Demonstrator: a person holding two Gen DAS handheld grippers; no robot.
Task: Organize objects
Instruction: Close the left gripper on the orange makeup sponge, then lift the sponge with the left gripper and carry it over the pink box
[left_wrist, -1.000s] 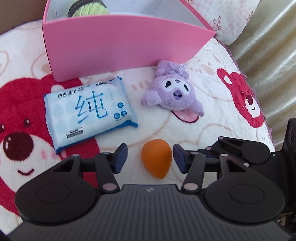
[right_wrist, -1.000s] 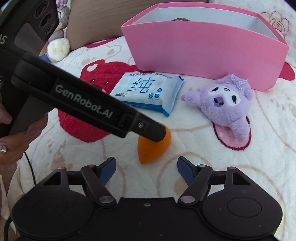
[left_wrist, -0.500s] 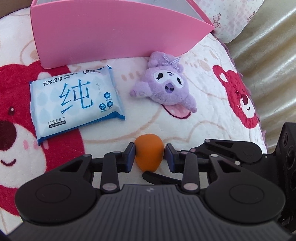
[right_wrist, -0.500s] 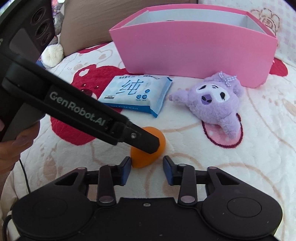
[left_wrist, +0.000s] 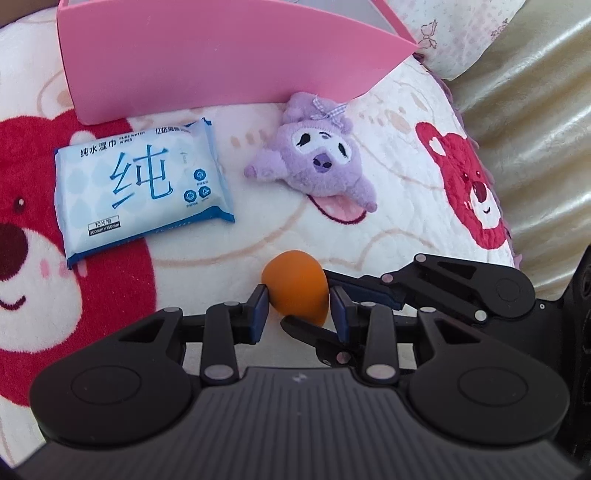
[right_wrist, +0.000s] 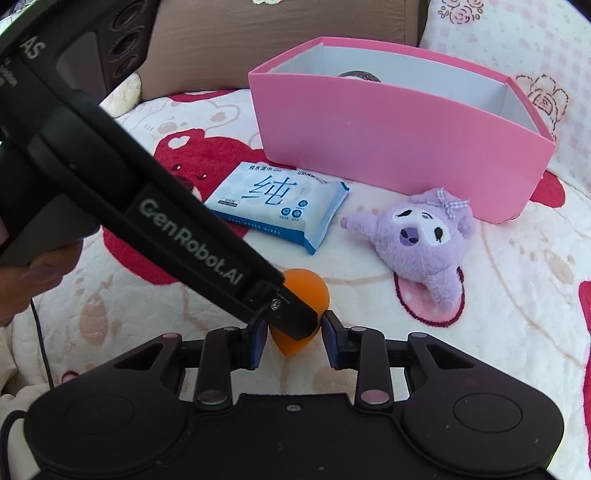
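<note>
Left wrist view shows my left gripper (left_wrist: 297, 314) closed on the orange sponge egg (left_wrist: 295, 286), which sits on the bear blanket (left_wrist: 406, 147) in front of the pink box (left_wrist: 221, 59). My right gripper (right_wrist: 291, 341) also flanks the egg, but whether it presses I cannot tell. The egg looks light and soft, so I judge a gentle hold at its wide middle is best.

Bright, even daylight throughout, slightly washed out on the pale blanket (left_wrist: 399, 155) right of the pink box (left_wrist: 207, 59). Soft shadows only, faint beneath that box. Strong fisheye bending near frame edges, dark vignetted corners. Sharp focus centrally, mild softness above the box.
</note>
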